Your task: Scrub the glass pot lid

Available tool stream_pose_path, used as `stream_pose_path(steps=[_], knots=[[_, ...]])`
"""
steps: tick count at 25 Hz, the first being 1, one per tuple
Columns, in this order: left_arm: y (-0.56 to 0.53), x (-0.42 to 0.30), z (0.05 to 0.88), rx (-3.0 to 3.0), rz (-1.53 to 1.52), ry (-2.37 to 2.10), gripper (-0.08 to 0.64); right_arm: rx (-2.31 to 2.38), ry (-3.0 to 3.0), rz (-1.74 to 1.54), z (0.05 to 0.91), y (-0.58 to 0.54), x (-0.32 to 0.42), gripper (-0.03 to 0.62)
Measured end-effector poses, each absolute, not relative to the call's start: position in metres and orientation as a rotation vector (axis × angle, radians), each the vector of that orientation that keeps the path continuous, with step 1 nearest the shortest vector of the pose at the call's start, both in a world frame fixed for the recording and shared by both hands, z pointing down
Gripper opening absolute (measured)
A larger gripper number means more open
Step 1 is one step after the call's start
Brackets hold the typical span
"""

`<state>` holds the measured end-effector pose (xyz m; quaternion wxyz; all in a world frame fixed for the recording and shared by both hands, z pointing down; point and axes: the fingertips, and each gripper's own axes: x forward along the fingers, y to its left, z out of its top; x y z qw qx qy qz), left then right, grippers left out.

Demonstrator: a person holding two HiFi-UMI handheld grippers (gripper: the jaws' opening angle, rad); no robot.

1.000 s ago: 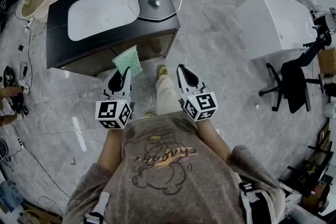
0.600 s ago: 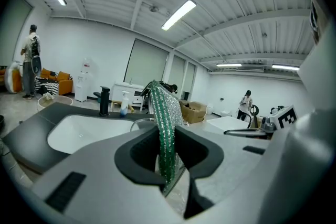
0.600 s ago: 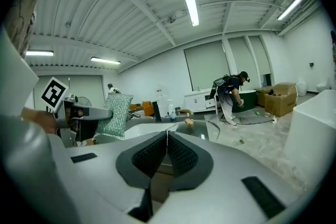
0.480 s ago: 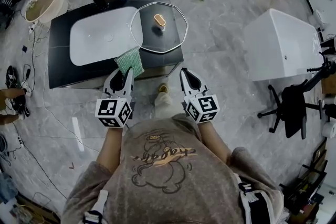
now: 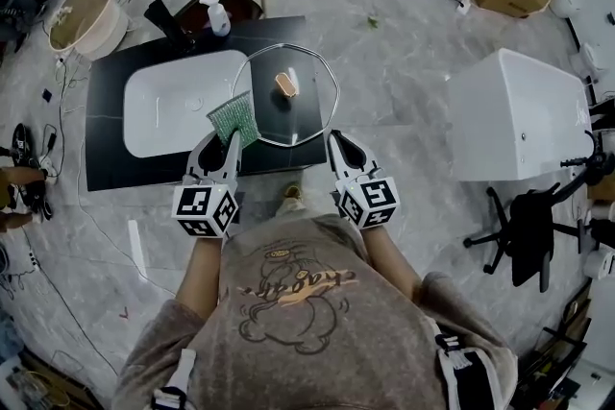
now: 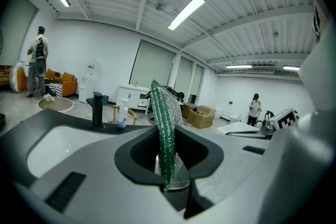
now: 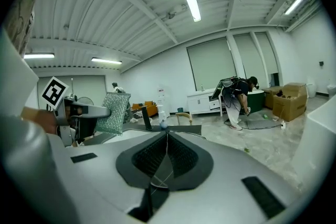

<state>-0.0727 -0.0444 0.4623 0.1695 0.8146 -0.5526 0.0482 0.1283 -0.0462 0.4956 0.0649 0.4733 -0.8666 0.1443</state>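
Because the person has walked up to the black counter [image 5: 106,170] with its white oval sink basin [image 5: 168,115] over the last second, the clear many-sided glass pot lid with a wooden knob [image 5: 306,110] now lies just ahead of both grippers. It sits flat on the counter, right of the basin. The approach looks finished and scrubbing has not yet begun.

In the head view the green mesh scouring pad [image 5: 233,117] overlaps the lid's left rim, but contact cannot be told there. The left gripper view shows what that view hides: the left gripper [image 5: 224,141] has its 2 jaws clamped on the pad, which stands on edge. The right gripper view shows the right gripper [image 5: 336,144] with jaws pressed together and nothing between them. Only the head view shows the whole lid.
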Motion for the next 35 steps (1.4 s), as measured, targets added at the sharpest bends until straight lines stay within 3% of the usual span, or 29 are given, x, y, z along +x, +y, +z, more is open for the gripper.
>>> stream_pose_path(steps=[27, 33, 35], knots=[[-0.126, -0.091, 0.464, 2.357, 0.154, -1.456, 0.087, 1.383, -2.625, 0.472, 0.497, -0.12, 0.082, 0.034], [-0.131, -0.092, 0.47, 2.369, 0.164, -1.422, 0.087, 1.344, -2.631, 0.494, 0.502, -0.124, 0.074, 0.161], [-0.132, -0.093, 0.471, 2.371, 0.165, -1.417, 0.087, 1.344, -2.62, 0.497, 0.506, -0.124, 0.073, 0.247]])
